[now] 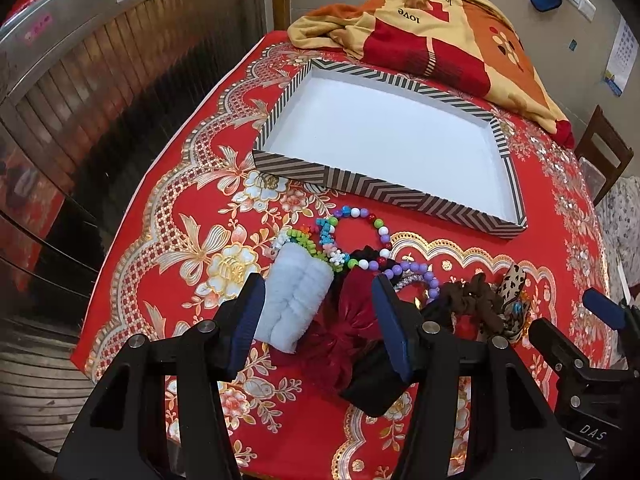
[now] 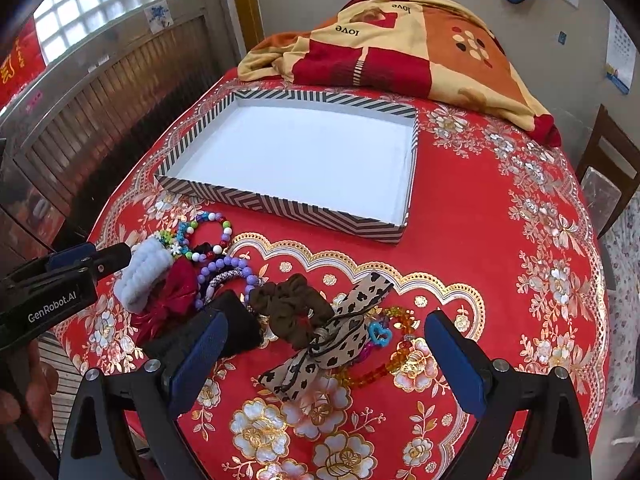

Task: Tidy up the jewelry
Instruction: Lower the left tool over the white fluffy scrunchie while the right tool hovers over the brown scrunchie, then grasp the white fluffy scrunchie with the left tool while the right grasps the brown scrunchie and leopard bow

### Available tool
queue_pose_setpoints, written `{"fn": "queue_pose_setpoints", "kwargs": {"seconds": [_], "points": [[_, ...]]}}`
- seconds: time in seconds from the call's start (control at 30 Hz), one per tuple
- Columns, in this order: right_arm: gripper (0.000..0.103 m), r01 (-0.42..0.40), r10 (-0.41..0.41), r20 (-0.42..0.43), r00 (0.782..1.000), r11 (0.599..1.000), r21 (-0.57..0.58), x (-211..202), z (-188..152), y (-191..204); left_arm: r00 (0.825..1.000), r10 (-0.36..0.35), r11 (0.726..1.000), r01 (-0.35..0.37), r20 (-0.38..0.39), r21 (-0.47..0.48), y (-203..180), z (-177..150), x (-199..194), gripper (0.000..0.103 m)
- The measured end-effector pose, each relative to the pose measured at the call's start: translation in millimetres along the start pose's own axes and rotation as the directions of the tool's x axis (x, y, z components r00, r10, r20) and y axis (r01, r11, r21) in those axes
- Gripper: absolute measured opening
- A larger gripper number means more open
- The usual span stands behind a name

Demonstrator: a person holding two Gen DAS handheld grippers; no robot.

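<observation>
You have one striped tray (image 2: pixel 280 204), four scrunchies: white (image 2: pixel 140 276), red (image 2: pixel 172 296), black (image 2: pixel 240 328), brown (image 2: pixel 288 308); one leopard bow (image 2: pixel 340 340); several bead bracelets (image 2: pixel 216 236).

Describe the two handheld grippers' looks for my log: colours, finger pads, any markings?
Both are matte black plastic frames with silver bolts and ribbed dark-blue finger pads. The left gripper reads "GenRobot.AI" in white; the right gripper shows "DAS". No cables or sleeves are clearly visible.
</observation>
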State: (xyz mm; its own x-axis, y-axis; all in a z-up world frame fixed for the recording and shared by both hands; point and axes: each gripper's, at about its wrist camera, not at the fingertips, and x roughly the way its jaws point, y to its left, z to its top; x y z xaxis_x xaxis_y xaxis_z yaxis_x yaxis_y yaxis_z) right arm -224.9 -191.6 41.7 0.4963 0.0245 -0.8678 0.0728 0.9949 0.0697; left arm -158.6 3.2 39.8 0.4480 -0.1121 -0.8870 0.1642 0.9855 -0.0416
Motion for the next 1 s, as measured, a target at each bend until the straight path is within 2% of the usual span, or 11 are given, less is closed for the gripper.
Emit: {"fn": "queue_pose_setpoints", "kwargs": {"seconds": [0.33, 0.5, 0.8, 0.93, 1.0], "points": [[0.098, -0.005, 0.005, -0.018, 1.0, 1.0, 0.004, 5, -1, -9, 1.0, -0.012, 1.0, 0.012, -0.028, -0.005, 10, 4, 4, 0.055], [0.098, 0.001, 0.0, -0.04, 0.999, 0.999, 0.044, 10, -9, -30, 0.997, -0.056, 0.998, 0.056, -0.053, -0.008, 31, 3, 7, 0.055], [0.098, -0.018, 0.024, -0.063, 0.998, 0.994, 0.108, 17, -21, -61, 0.972, -0.165, 0.986, 0.165, -0.169, -0.012, 41, -7, 29, 0.055], [0.098, -0.045, 0.055, -0.08, 0.995, 0.991, 0.125, 25, -25, -65, 0.969, -0.166, 0.985, 0.17, -0.181, 0.005, 36, -4, 37, 0.055], [0.093, -0.064, 0.076, -0.087, 0.993, 0.989, 0.13, 28, -24, -63, 0.97, -0.153, 0.987, 0.159, -0.19, 0.017, 34, -3, 42, 0.055]]}}
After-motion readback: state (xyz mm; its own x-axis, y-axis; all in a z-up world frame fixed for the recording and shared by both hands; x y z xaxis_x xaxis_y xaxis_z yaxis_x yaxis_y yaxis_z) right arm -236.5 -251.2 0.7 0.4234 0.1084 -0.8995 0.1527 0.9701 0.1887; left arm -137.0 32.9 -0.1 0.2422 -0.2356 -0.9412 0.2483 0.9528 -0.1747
